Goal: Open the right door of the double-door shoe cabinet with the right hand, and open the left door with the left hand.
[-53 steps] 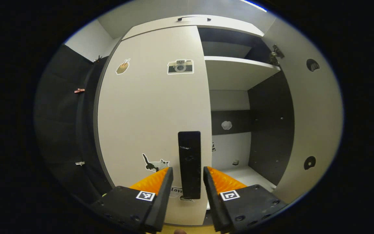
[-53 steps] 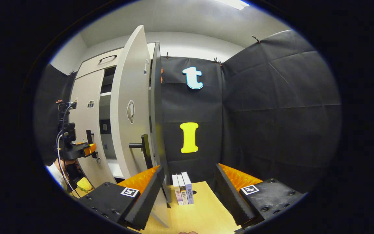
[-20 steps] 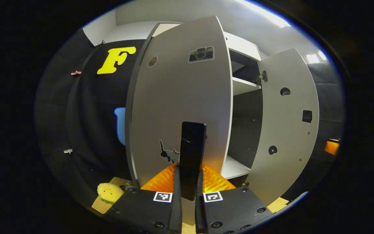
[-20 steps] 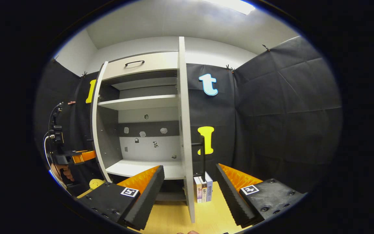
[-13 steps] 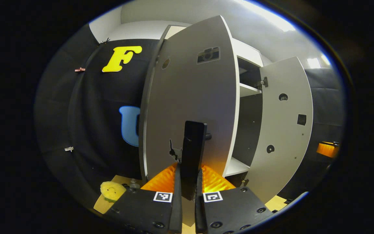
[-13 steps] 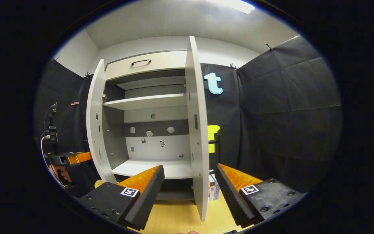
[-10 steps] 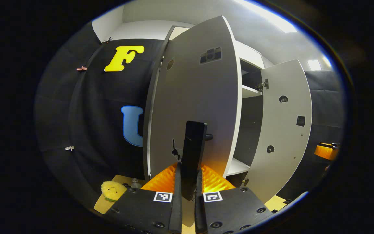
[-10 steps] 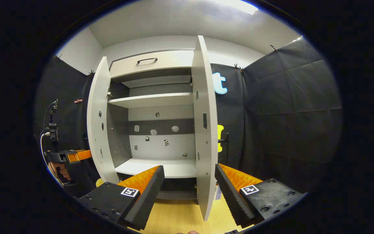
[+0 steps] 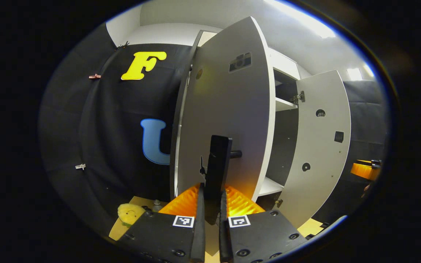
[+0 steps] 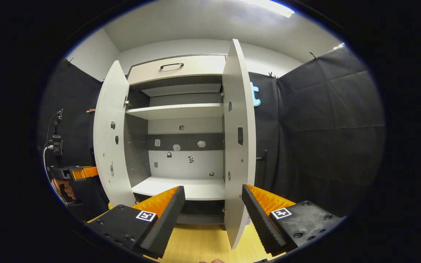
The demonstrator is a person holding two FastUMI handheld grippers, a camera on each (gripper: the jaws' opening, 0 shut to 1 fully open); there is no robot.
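Left gripper view: left gripper at bottom centre, fingers closed on the black vertical handle of the left door, both pads pressed against it. That door is pale grey with a rounded-looking top, swung well out from the cabinet, filling the centre of the frame; a camera sticker sits near its top and a small dark sticker beside the handle. To its right the right door stands open too, inner face showing, with round holes, a small black square and a hinge at the upper edge. Between the doors a white shelf and a white bottom board are visible. A yellow plush toy lies at lower left on the wood table. The other gripper shows at the far right edge. Right gripper view: right gripper at the bottom, fingers spread wide apart, holding nothing, the right door's edge between them farther off. Cabinet in the centre, both doors open, left door at left, right door just right of centre with its black handle on the far side. Inside: one shelf up high, dark band across the back with small stickers, white floor board. A drawer with a black handle sits on top. The left gripper and a hand show at the left edge.
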